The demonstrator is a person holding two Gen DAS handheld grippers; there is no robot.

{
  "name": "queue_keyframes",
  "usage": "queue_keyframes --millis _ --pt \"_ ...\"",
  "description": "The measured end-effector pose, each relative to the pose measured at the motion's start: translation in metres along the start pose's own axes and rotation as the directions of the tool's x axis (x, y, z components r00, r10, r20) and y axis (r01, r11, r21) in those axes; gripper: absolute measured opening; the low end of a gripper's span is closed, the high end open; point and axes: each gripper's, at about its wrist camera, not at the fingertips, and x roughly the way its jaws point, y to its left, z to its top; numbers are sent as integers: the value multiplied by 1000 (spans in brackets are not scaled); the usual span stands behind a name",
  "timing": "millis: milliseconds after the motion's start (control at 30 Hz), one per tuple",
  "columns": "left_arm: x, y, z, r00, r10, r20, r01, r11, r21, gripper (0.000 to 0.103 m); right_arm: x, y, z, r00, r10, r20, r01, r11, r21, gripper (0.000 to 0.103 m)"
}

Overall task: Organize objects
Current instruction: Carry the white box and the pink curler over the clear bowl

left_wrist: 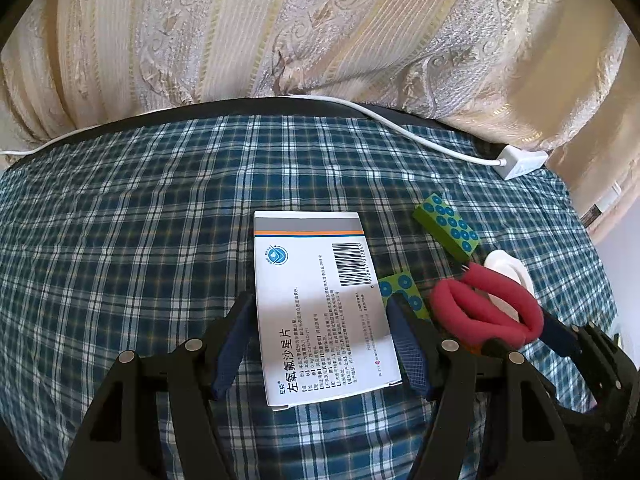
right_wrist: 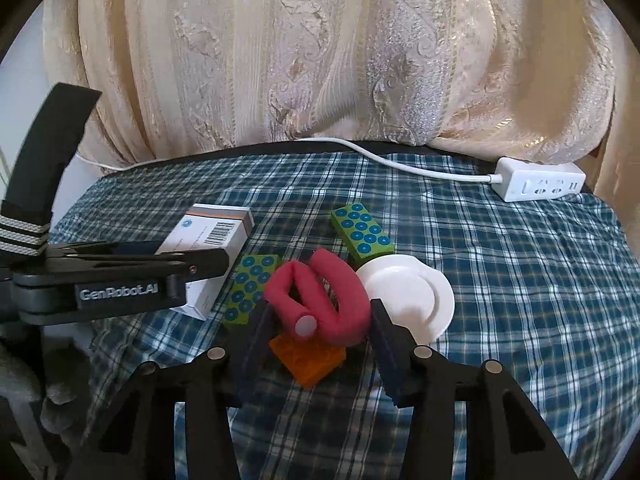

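A checked cloth (left_wrist: 120, 220) covers the worktop, and a curtain (left_wrist: 280, 32) hangs behind its far edge. Along this far edge a white cable (right_wrist: 400, 164) runs to a power strip (right_wrist: 540, 180) near the far right corner. The left claw (left_wrist: 320, 320) stands around a white medicine box (left_wrist: 320, 300) that lies flat near the middle of the worktop; its pads are at the two long sides of the box, but I cannot tell if they press on it. The right claw (right_wrist: 320, 320) is partly open around a red foam roller (right_wrist: 320, 296), bent into a loop, and the pads look just beside the foam, not clearly squeezing it. The roller lies on an orange block (right_wrist: 308, 360). A white plate (right_wrist: 408, 296) is just right of the roller. One green block with blue dots (right_wrist: 362, 236) lies behind the roller, and a second green block (right_wrist: 248, 288) lies between the roller and the box.
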Motion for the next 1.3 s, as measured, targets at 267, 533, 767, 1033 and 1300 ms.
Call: queue_keyframes --millis 267,533,767,1033,1300 --pt "-14 -11 -1 999 -23 23 23 1000 21 68 -26 -7 -15 999 -19 27 17 998 66 51" --pt "-26 -26 -4 998 -56 40 53 997 60 68 -58 -23 -30 997 -64 52 55 986 155 51" --pt "-38 -43 -9 995 -84 62 77 991 108 68 -84 -31 -42 992 -108 72 92 975 200 51" --pt "-55 -61 -17 990 -94 105 75 982 174 68 -118 -44 -52 979 -174 102 144 956 256 51" --pt "-73 -85 -29 983 -137 124 103 964 246 68 -154 -56 -64 959 -253 125 207 932 299 51"
